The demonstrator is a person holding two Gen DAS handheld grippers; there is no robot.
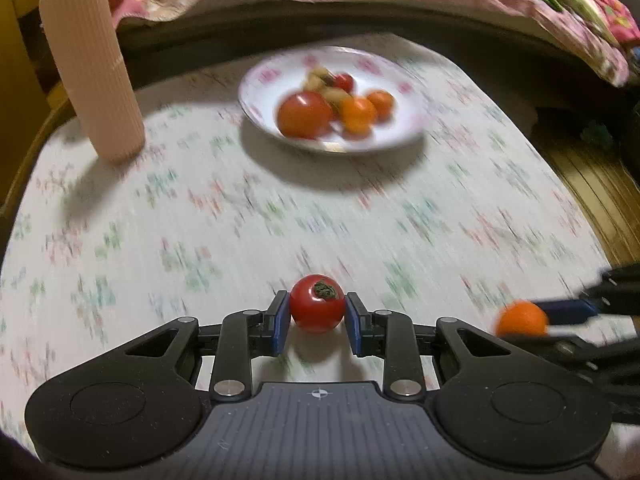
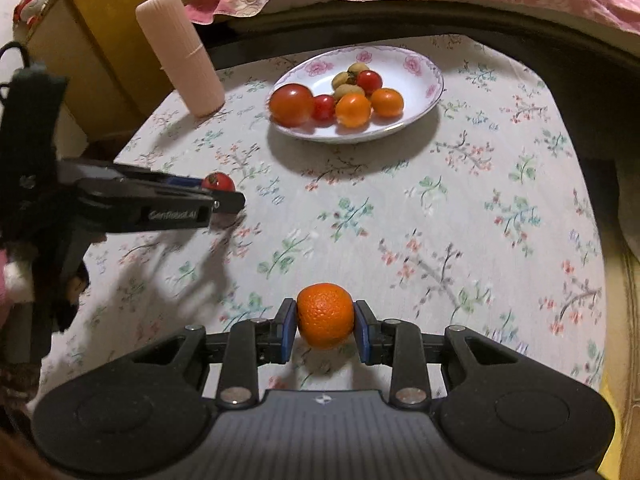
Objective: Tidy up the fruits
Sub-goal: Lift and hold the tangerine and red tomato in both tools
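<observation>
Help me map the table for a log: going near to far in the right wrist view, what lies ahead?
Orange in the right tool → small tomato in the left tool → plate of fruit → pink cylinder.

Counts relative to the plate [image 2: 424, 112]: on it, one large tomato [image 2: 291, 104], two cherry tomatoes [image 2: 323, 107], two oranges [image 2: 353, 109] and three walnuts [image 2: 349, 90]. Off it: one tomato [image 1: 317, 309], one orange [image 2: 325, 316], one pink cylinder [image 2: 180, 52], two grippers [image 2: 325, 330].
</observation>
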